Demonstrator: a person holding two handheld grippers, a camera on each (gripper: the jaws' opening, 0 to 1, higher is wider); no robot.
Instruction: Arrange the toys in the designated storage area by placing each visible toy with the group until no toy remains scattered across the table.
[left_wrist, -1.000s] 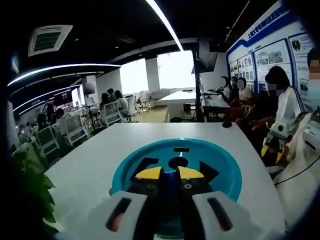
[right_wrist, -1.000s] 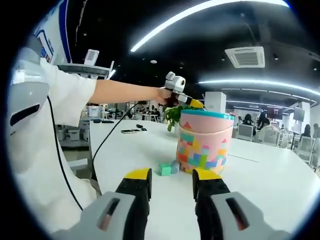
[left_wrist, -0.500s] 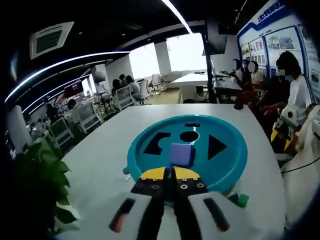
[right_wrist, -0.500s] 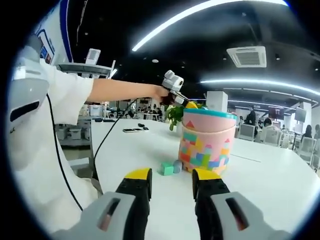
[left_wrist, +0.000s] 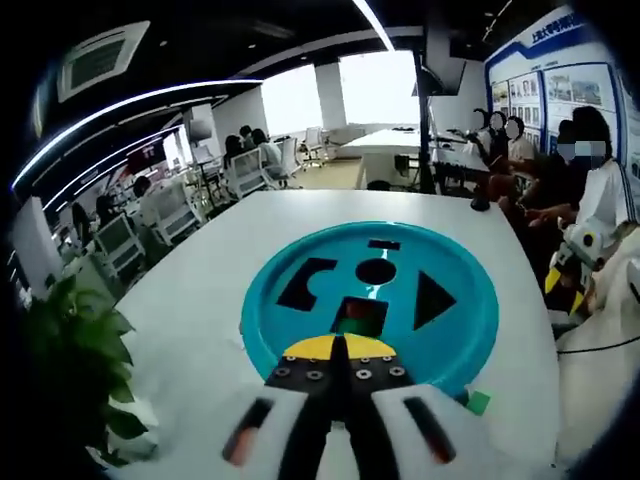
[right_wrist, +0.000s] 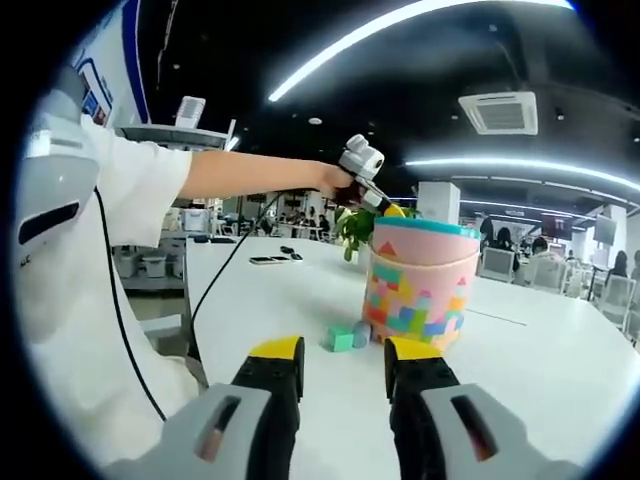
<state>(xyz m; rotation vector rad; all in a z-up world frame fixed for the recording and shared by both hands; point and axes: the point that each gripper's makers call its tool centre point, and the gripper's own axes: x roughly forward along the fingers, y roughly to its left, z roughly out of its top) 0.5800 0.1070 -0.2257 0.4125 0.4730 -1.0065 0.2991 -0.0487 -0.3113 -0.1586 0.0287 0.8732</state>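
A teal lid (left_wrist: 300, 345) with cut-out shape holes lies just under my left gripper (left_wrist: 336, 351), whose yellow-tipped jaws are shut with nothing between them. Directly ahead of the jaws is the square hole (left_wrist: 360, 316), with green and red showing inside. In the right gripper view the lid tops a pink tub (right_wrist: 415, 290) printed with coloured blocks, and the left gripper (right_wrist: 385, 207) hangs over its rim in a person's hand. A green cube (right_wrist: 340, 339) and a grey-blue piece (right_wrist: 361, 333) lie on the white table (right_wrist: 280, 295) beside the tub. My right gripper (right_wrist: 345, 356) stands open, low over the table, short of them.
A potted plant (left_wrist: 75, 350) stands at the table's left edge. Below the lid's right rim a green block (left_wrist: 478, 402) lies on the table. People sit at the right side (left_wrist: 585, 190). A phone (right_wrist: 262, 261) lies farther back on the table.
The purple cube that the left gripper held, then lay on the lid by the square hole, is gone from the lid. The left gripper shut empty. The right gripper stayed put.
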